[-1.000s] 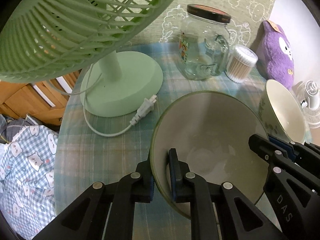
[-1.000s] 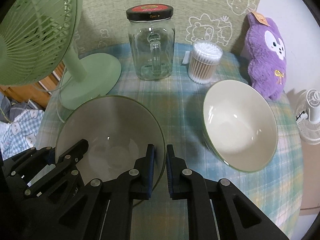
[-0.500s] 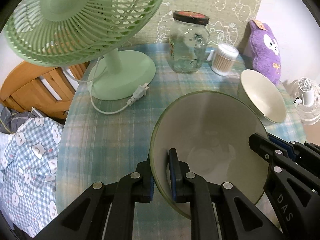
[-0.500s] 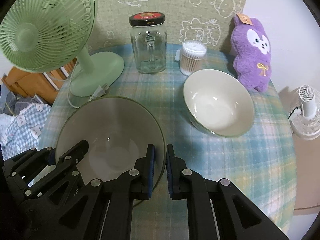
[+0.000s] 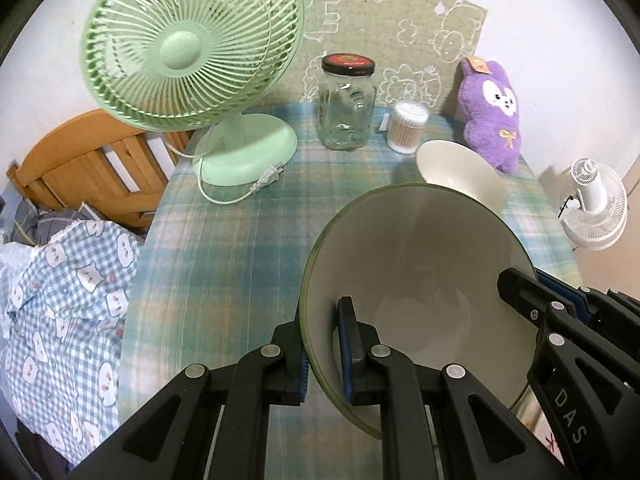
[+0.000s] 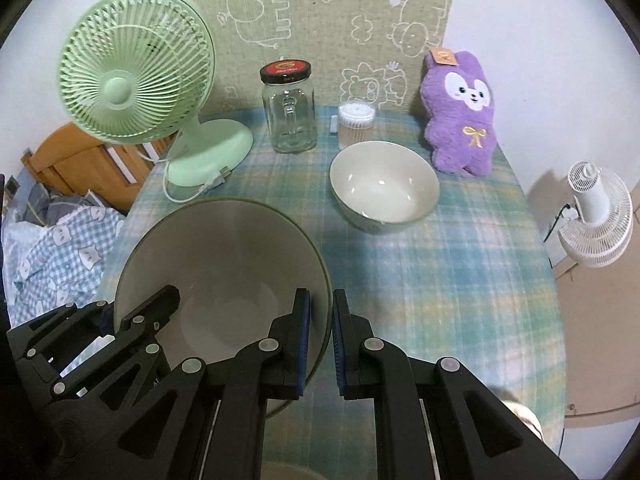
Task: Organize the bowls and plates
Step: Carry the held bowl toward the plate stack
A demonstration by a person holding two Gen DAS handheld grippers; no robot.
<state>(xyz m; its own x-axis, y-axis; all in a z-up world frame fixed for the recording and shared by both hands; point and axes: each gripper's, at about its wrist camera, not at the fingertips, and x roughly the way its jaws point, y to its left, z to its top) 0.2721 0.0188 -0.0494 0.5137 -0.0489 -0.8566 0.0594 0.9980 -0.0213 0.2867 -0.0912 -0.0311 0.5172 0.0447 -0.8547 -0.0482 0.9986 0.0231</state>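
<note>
A large cream bowl with a green rim [image 5: 420, 264] [image 6: 224, 264] is held above the plaid table by both grippers. My left gripper [image 5: 324, 344] is shut on its left rim, one finger inside and one outside. My right gripper [image 6: 320, 344] is shut on its right rim the same way. The right gripper also shows at the right of the left wrist view [image 5: 560, 320], and the left gripper at the lower left of the right wrist view [image 6: 100, 332]. A second cream bowl [image 6: 384, 186] [image 5: 460, 170] stands on the table further back, to the right.
A green desk fan [image 6: 136, 88] with a loose plug cord [image 6: 212, 180] stands back left. A glass jar [image 6: 289, 116], a cotton swab tub [image 6: 356, 124] and a purple plush [image 6: 460, 108] stand along the back. A white fan [image 6: 596, 216] is off the table's right edge.
Both grippers have risen and pulled back with the large bowl. The fan, jar and second bowl now appear smaller and further away.
</note>
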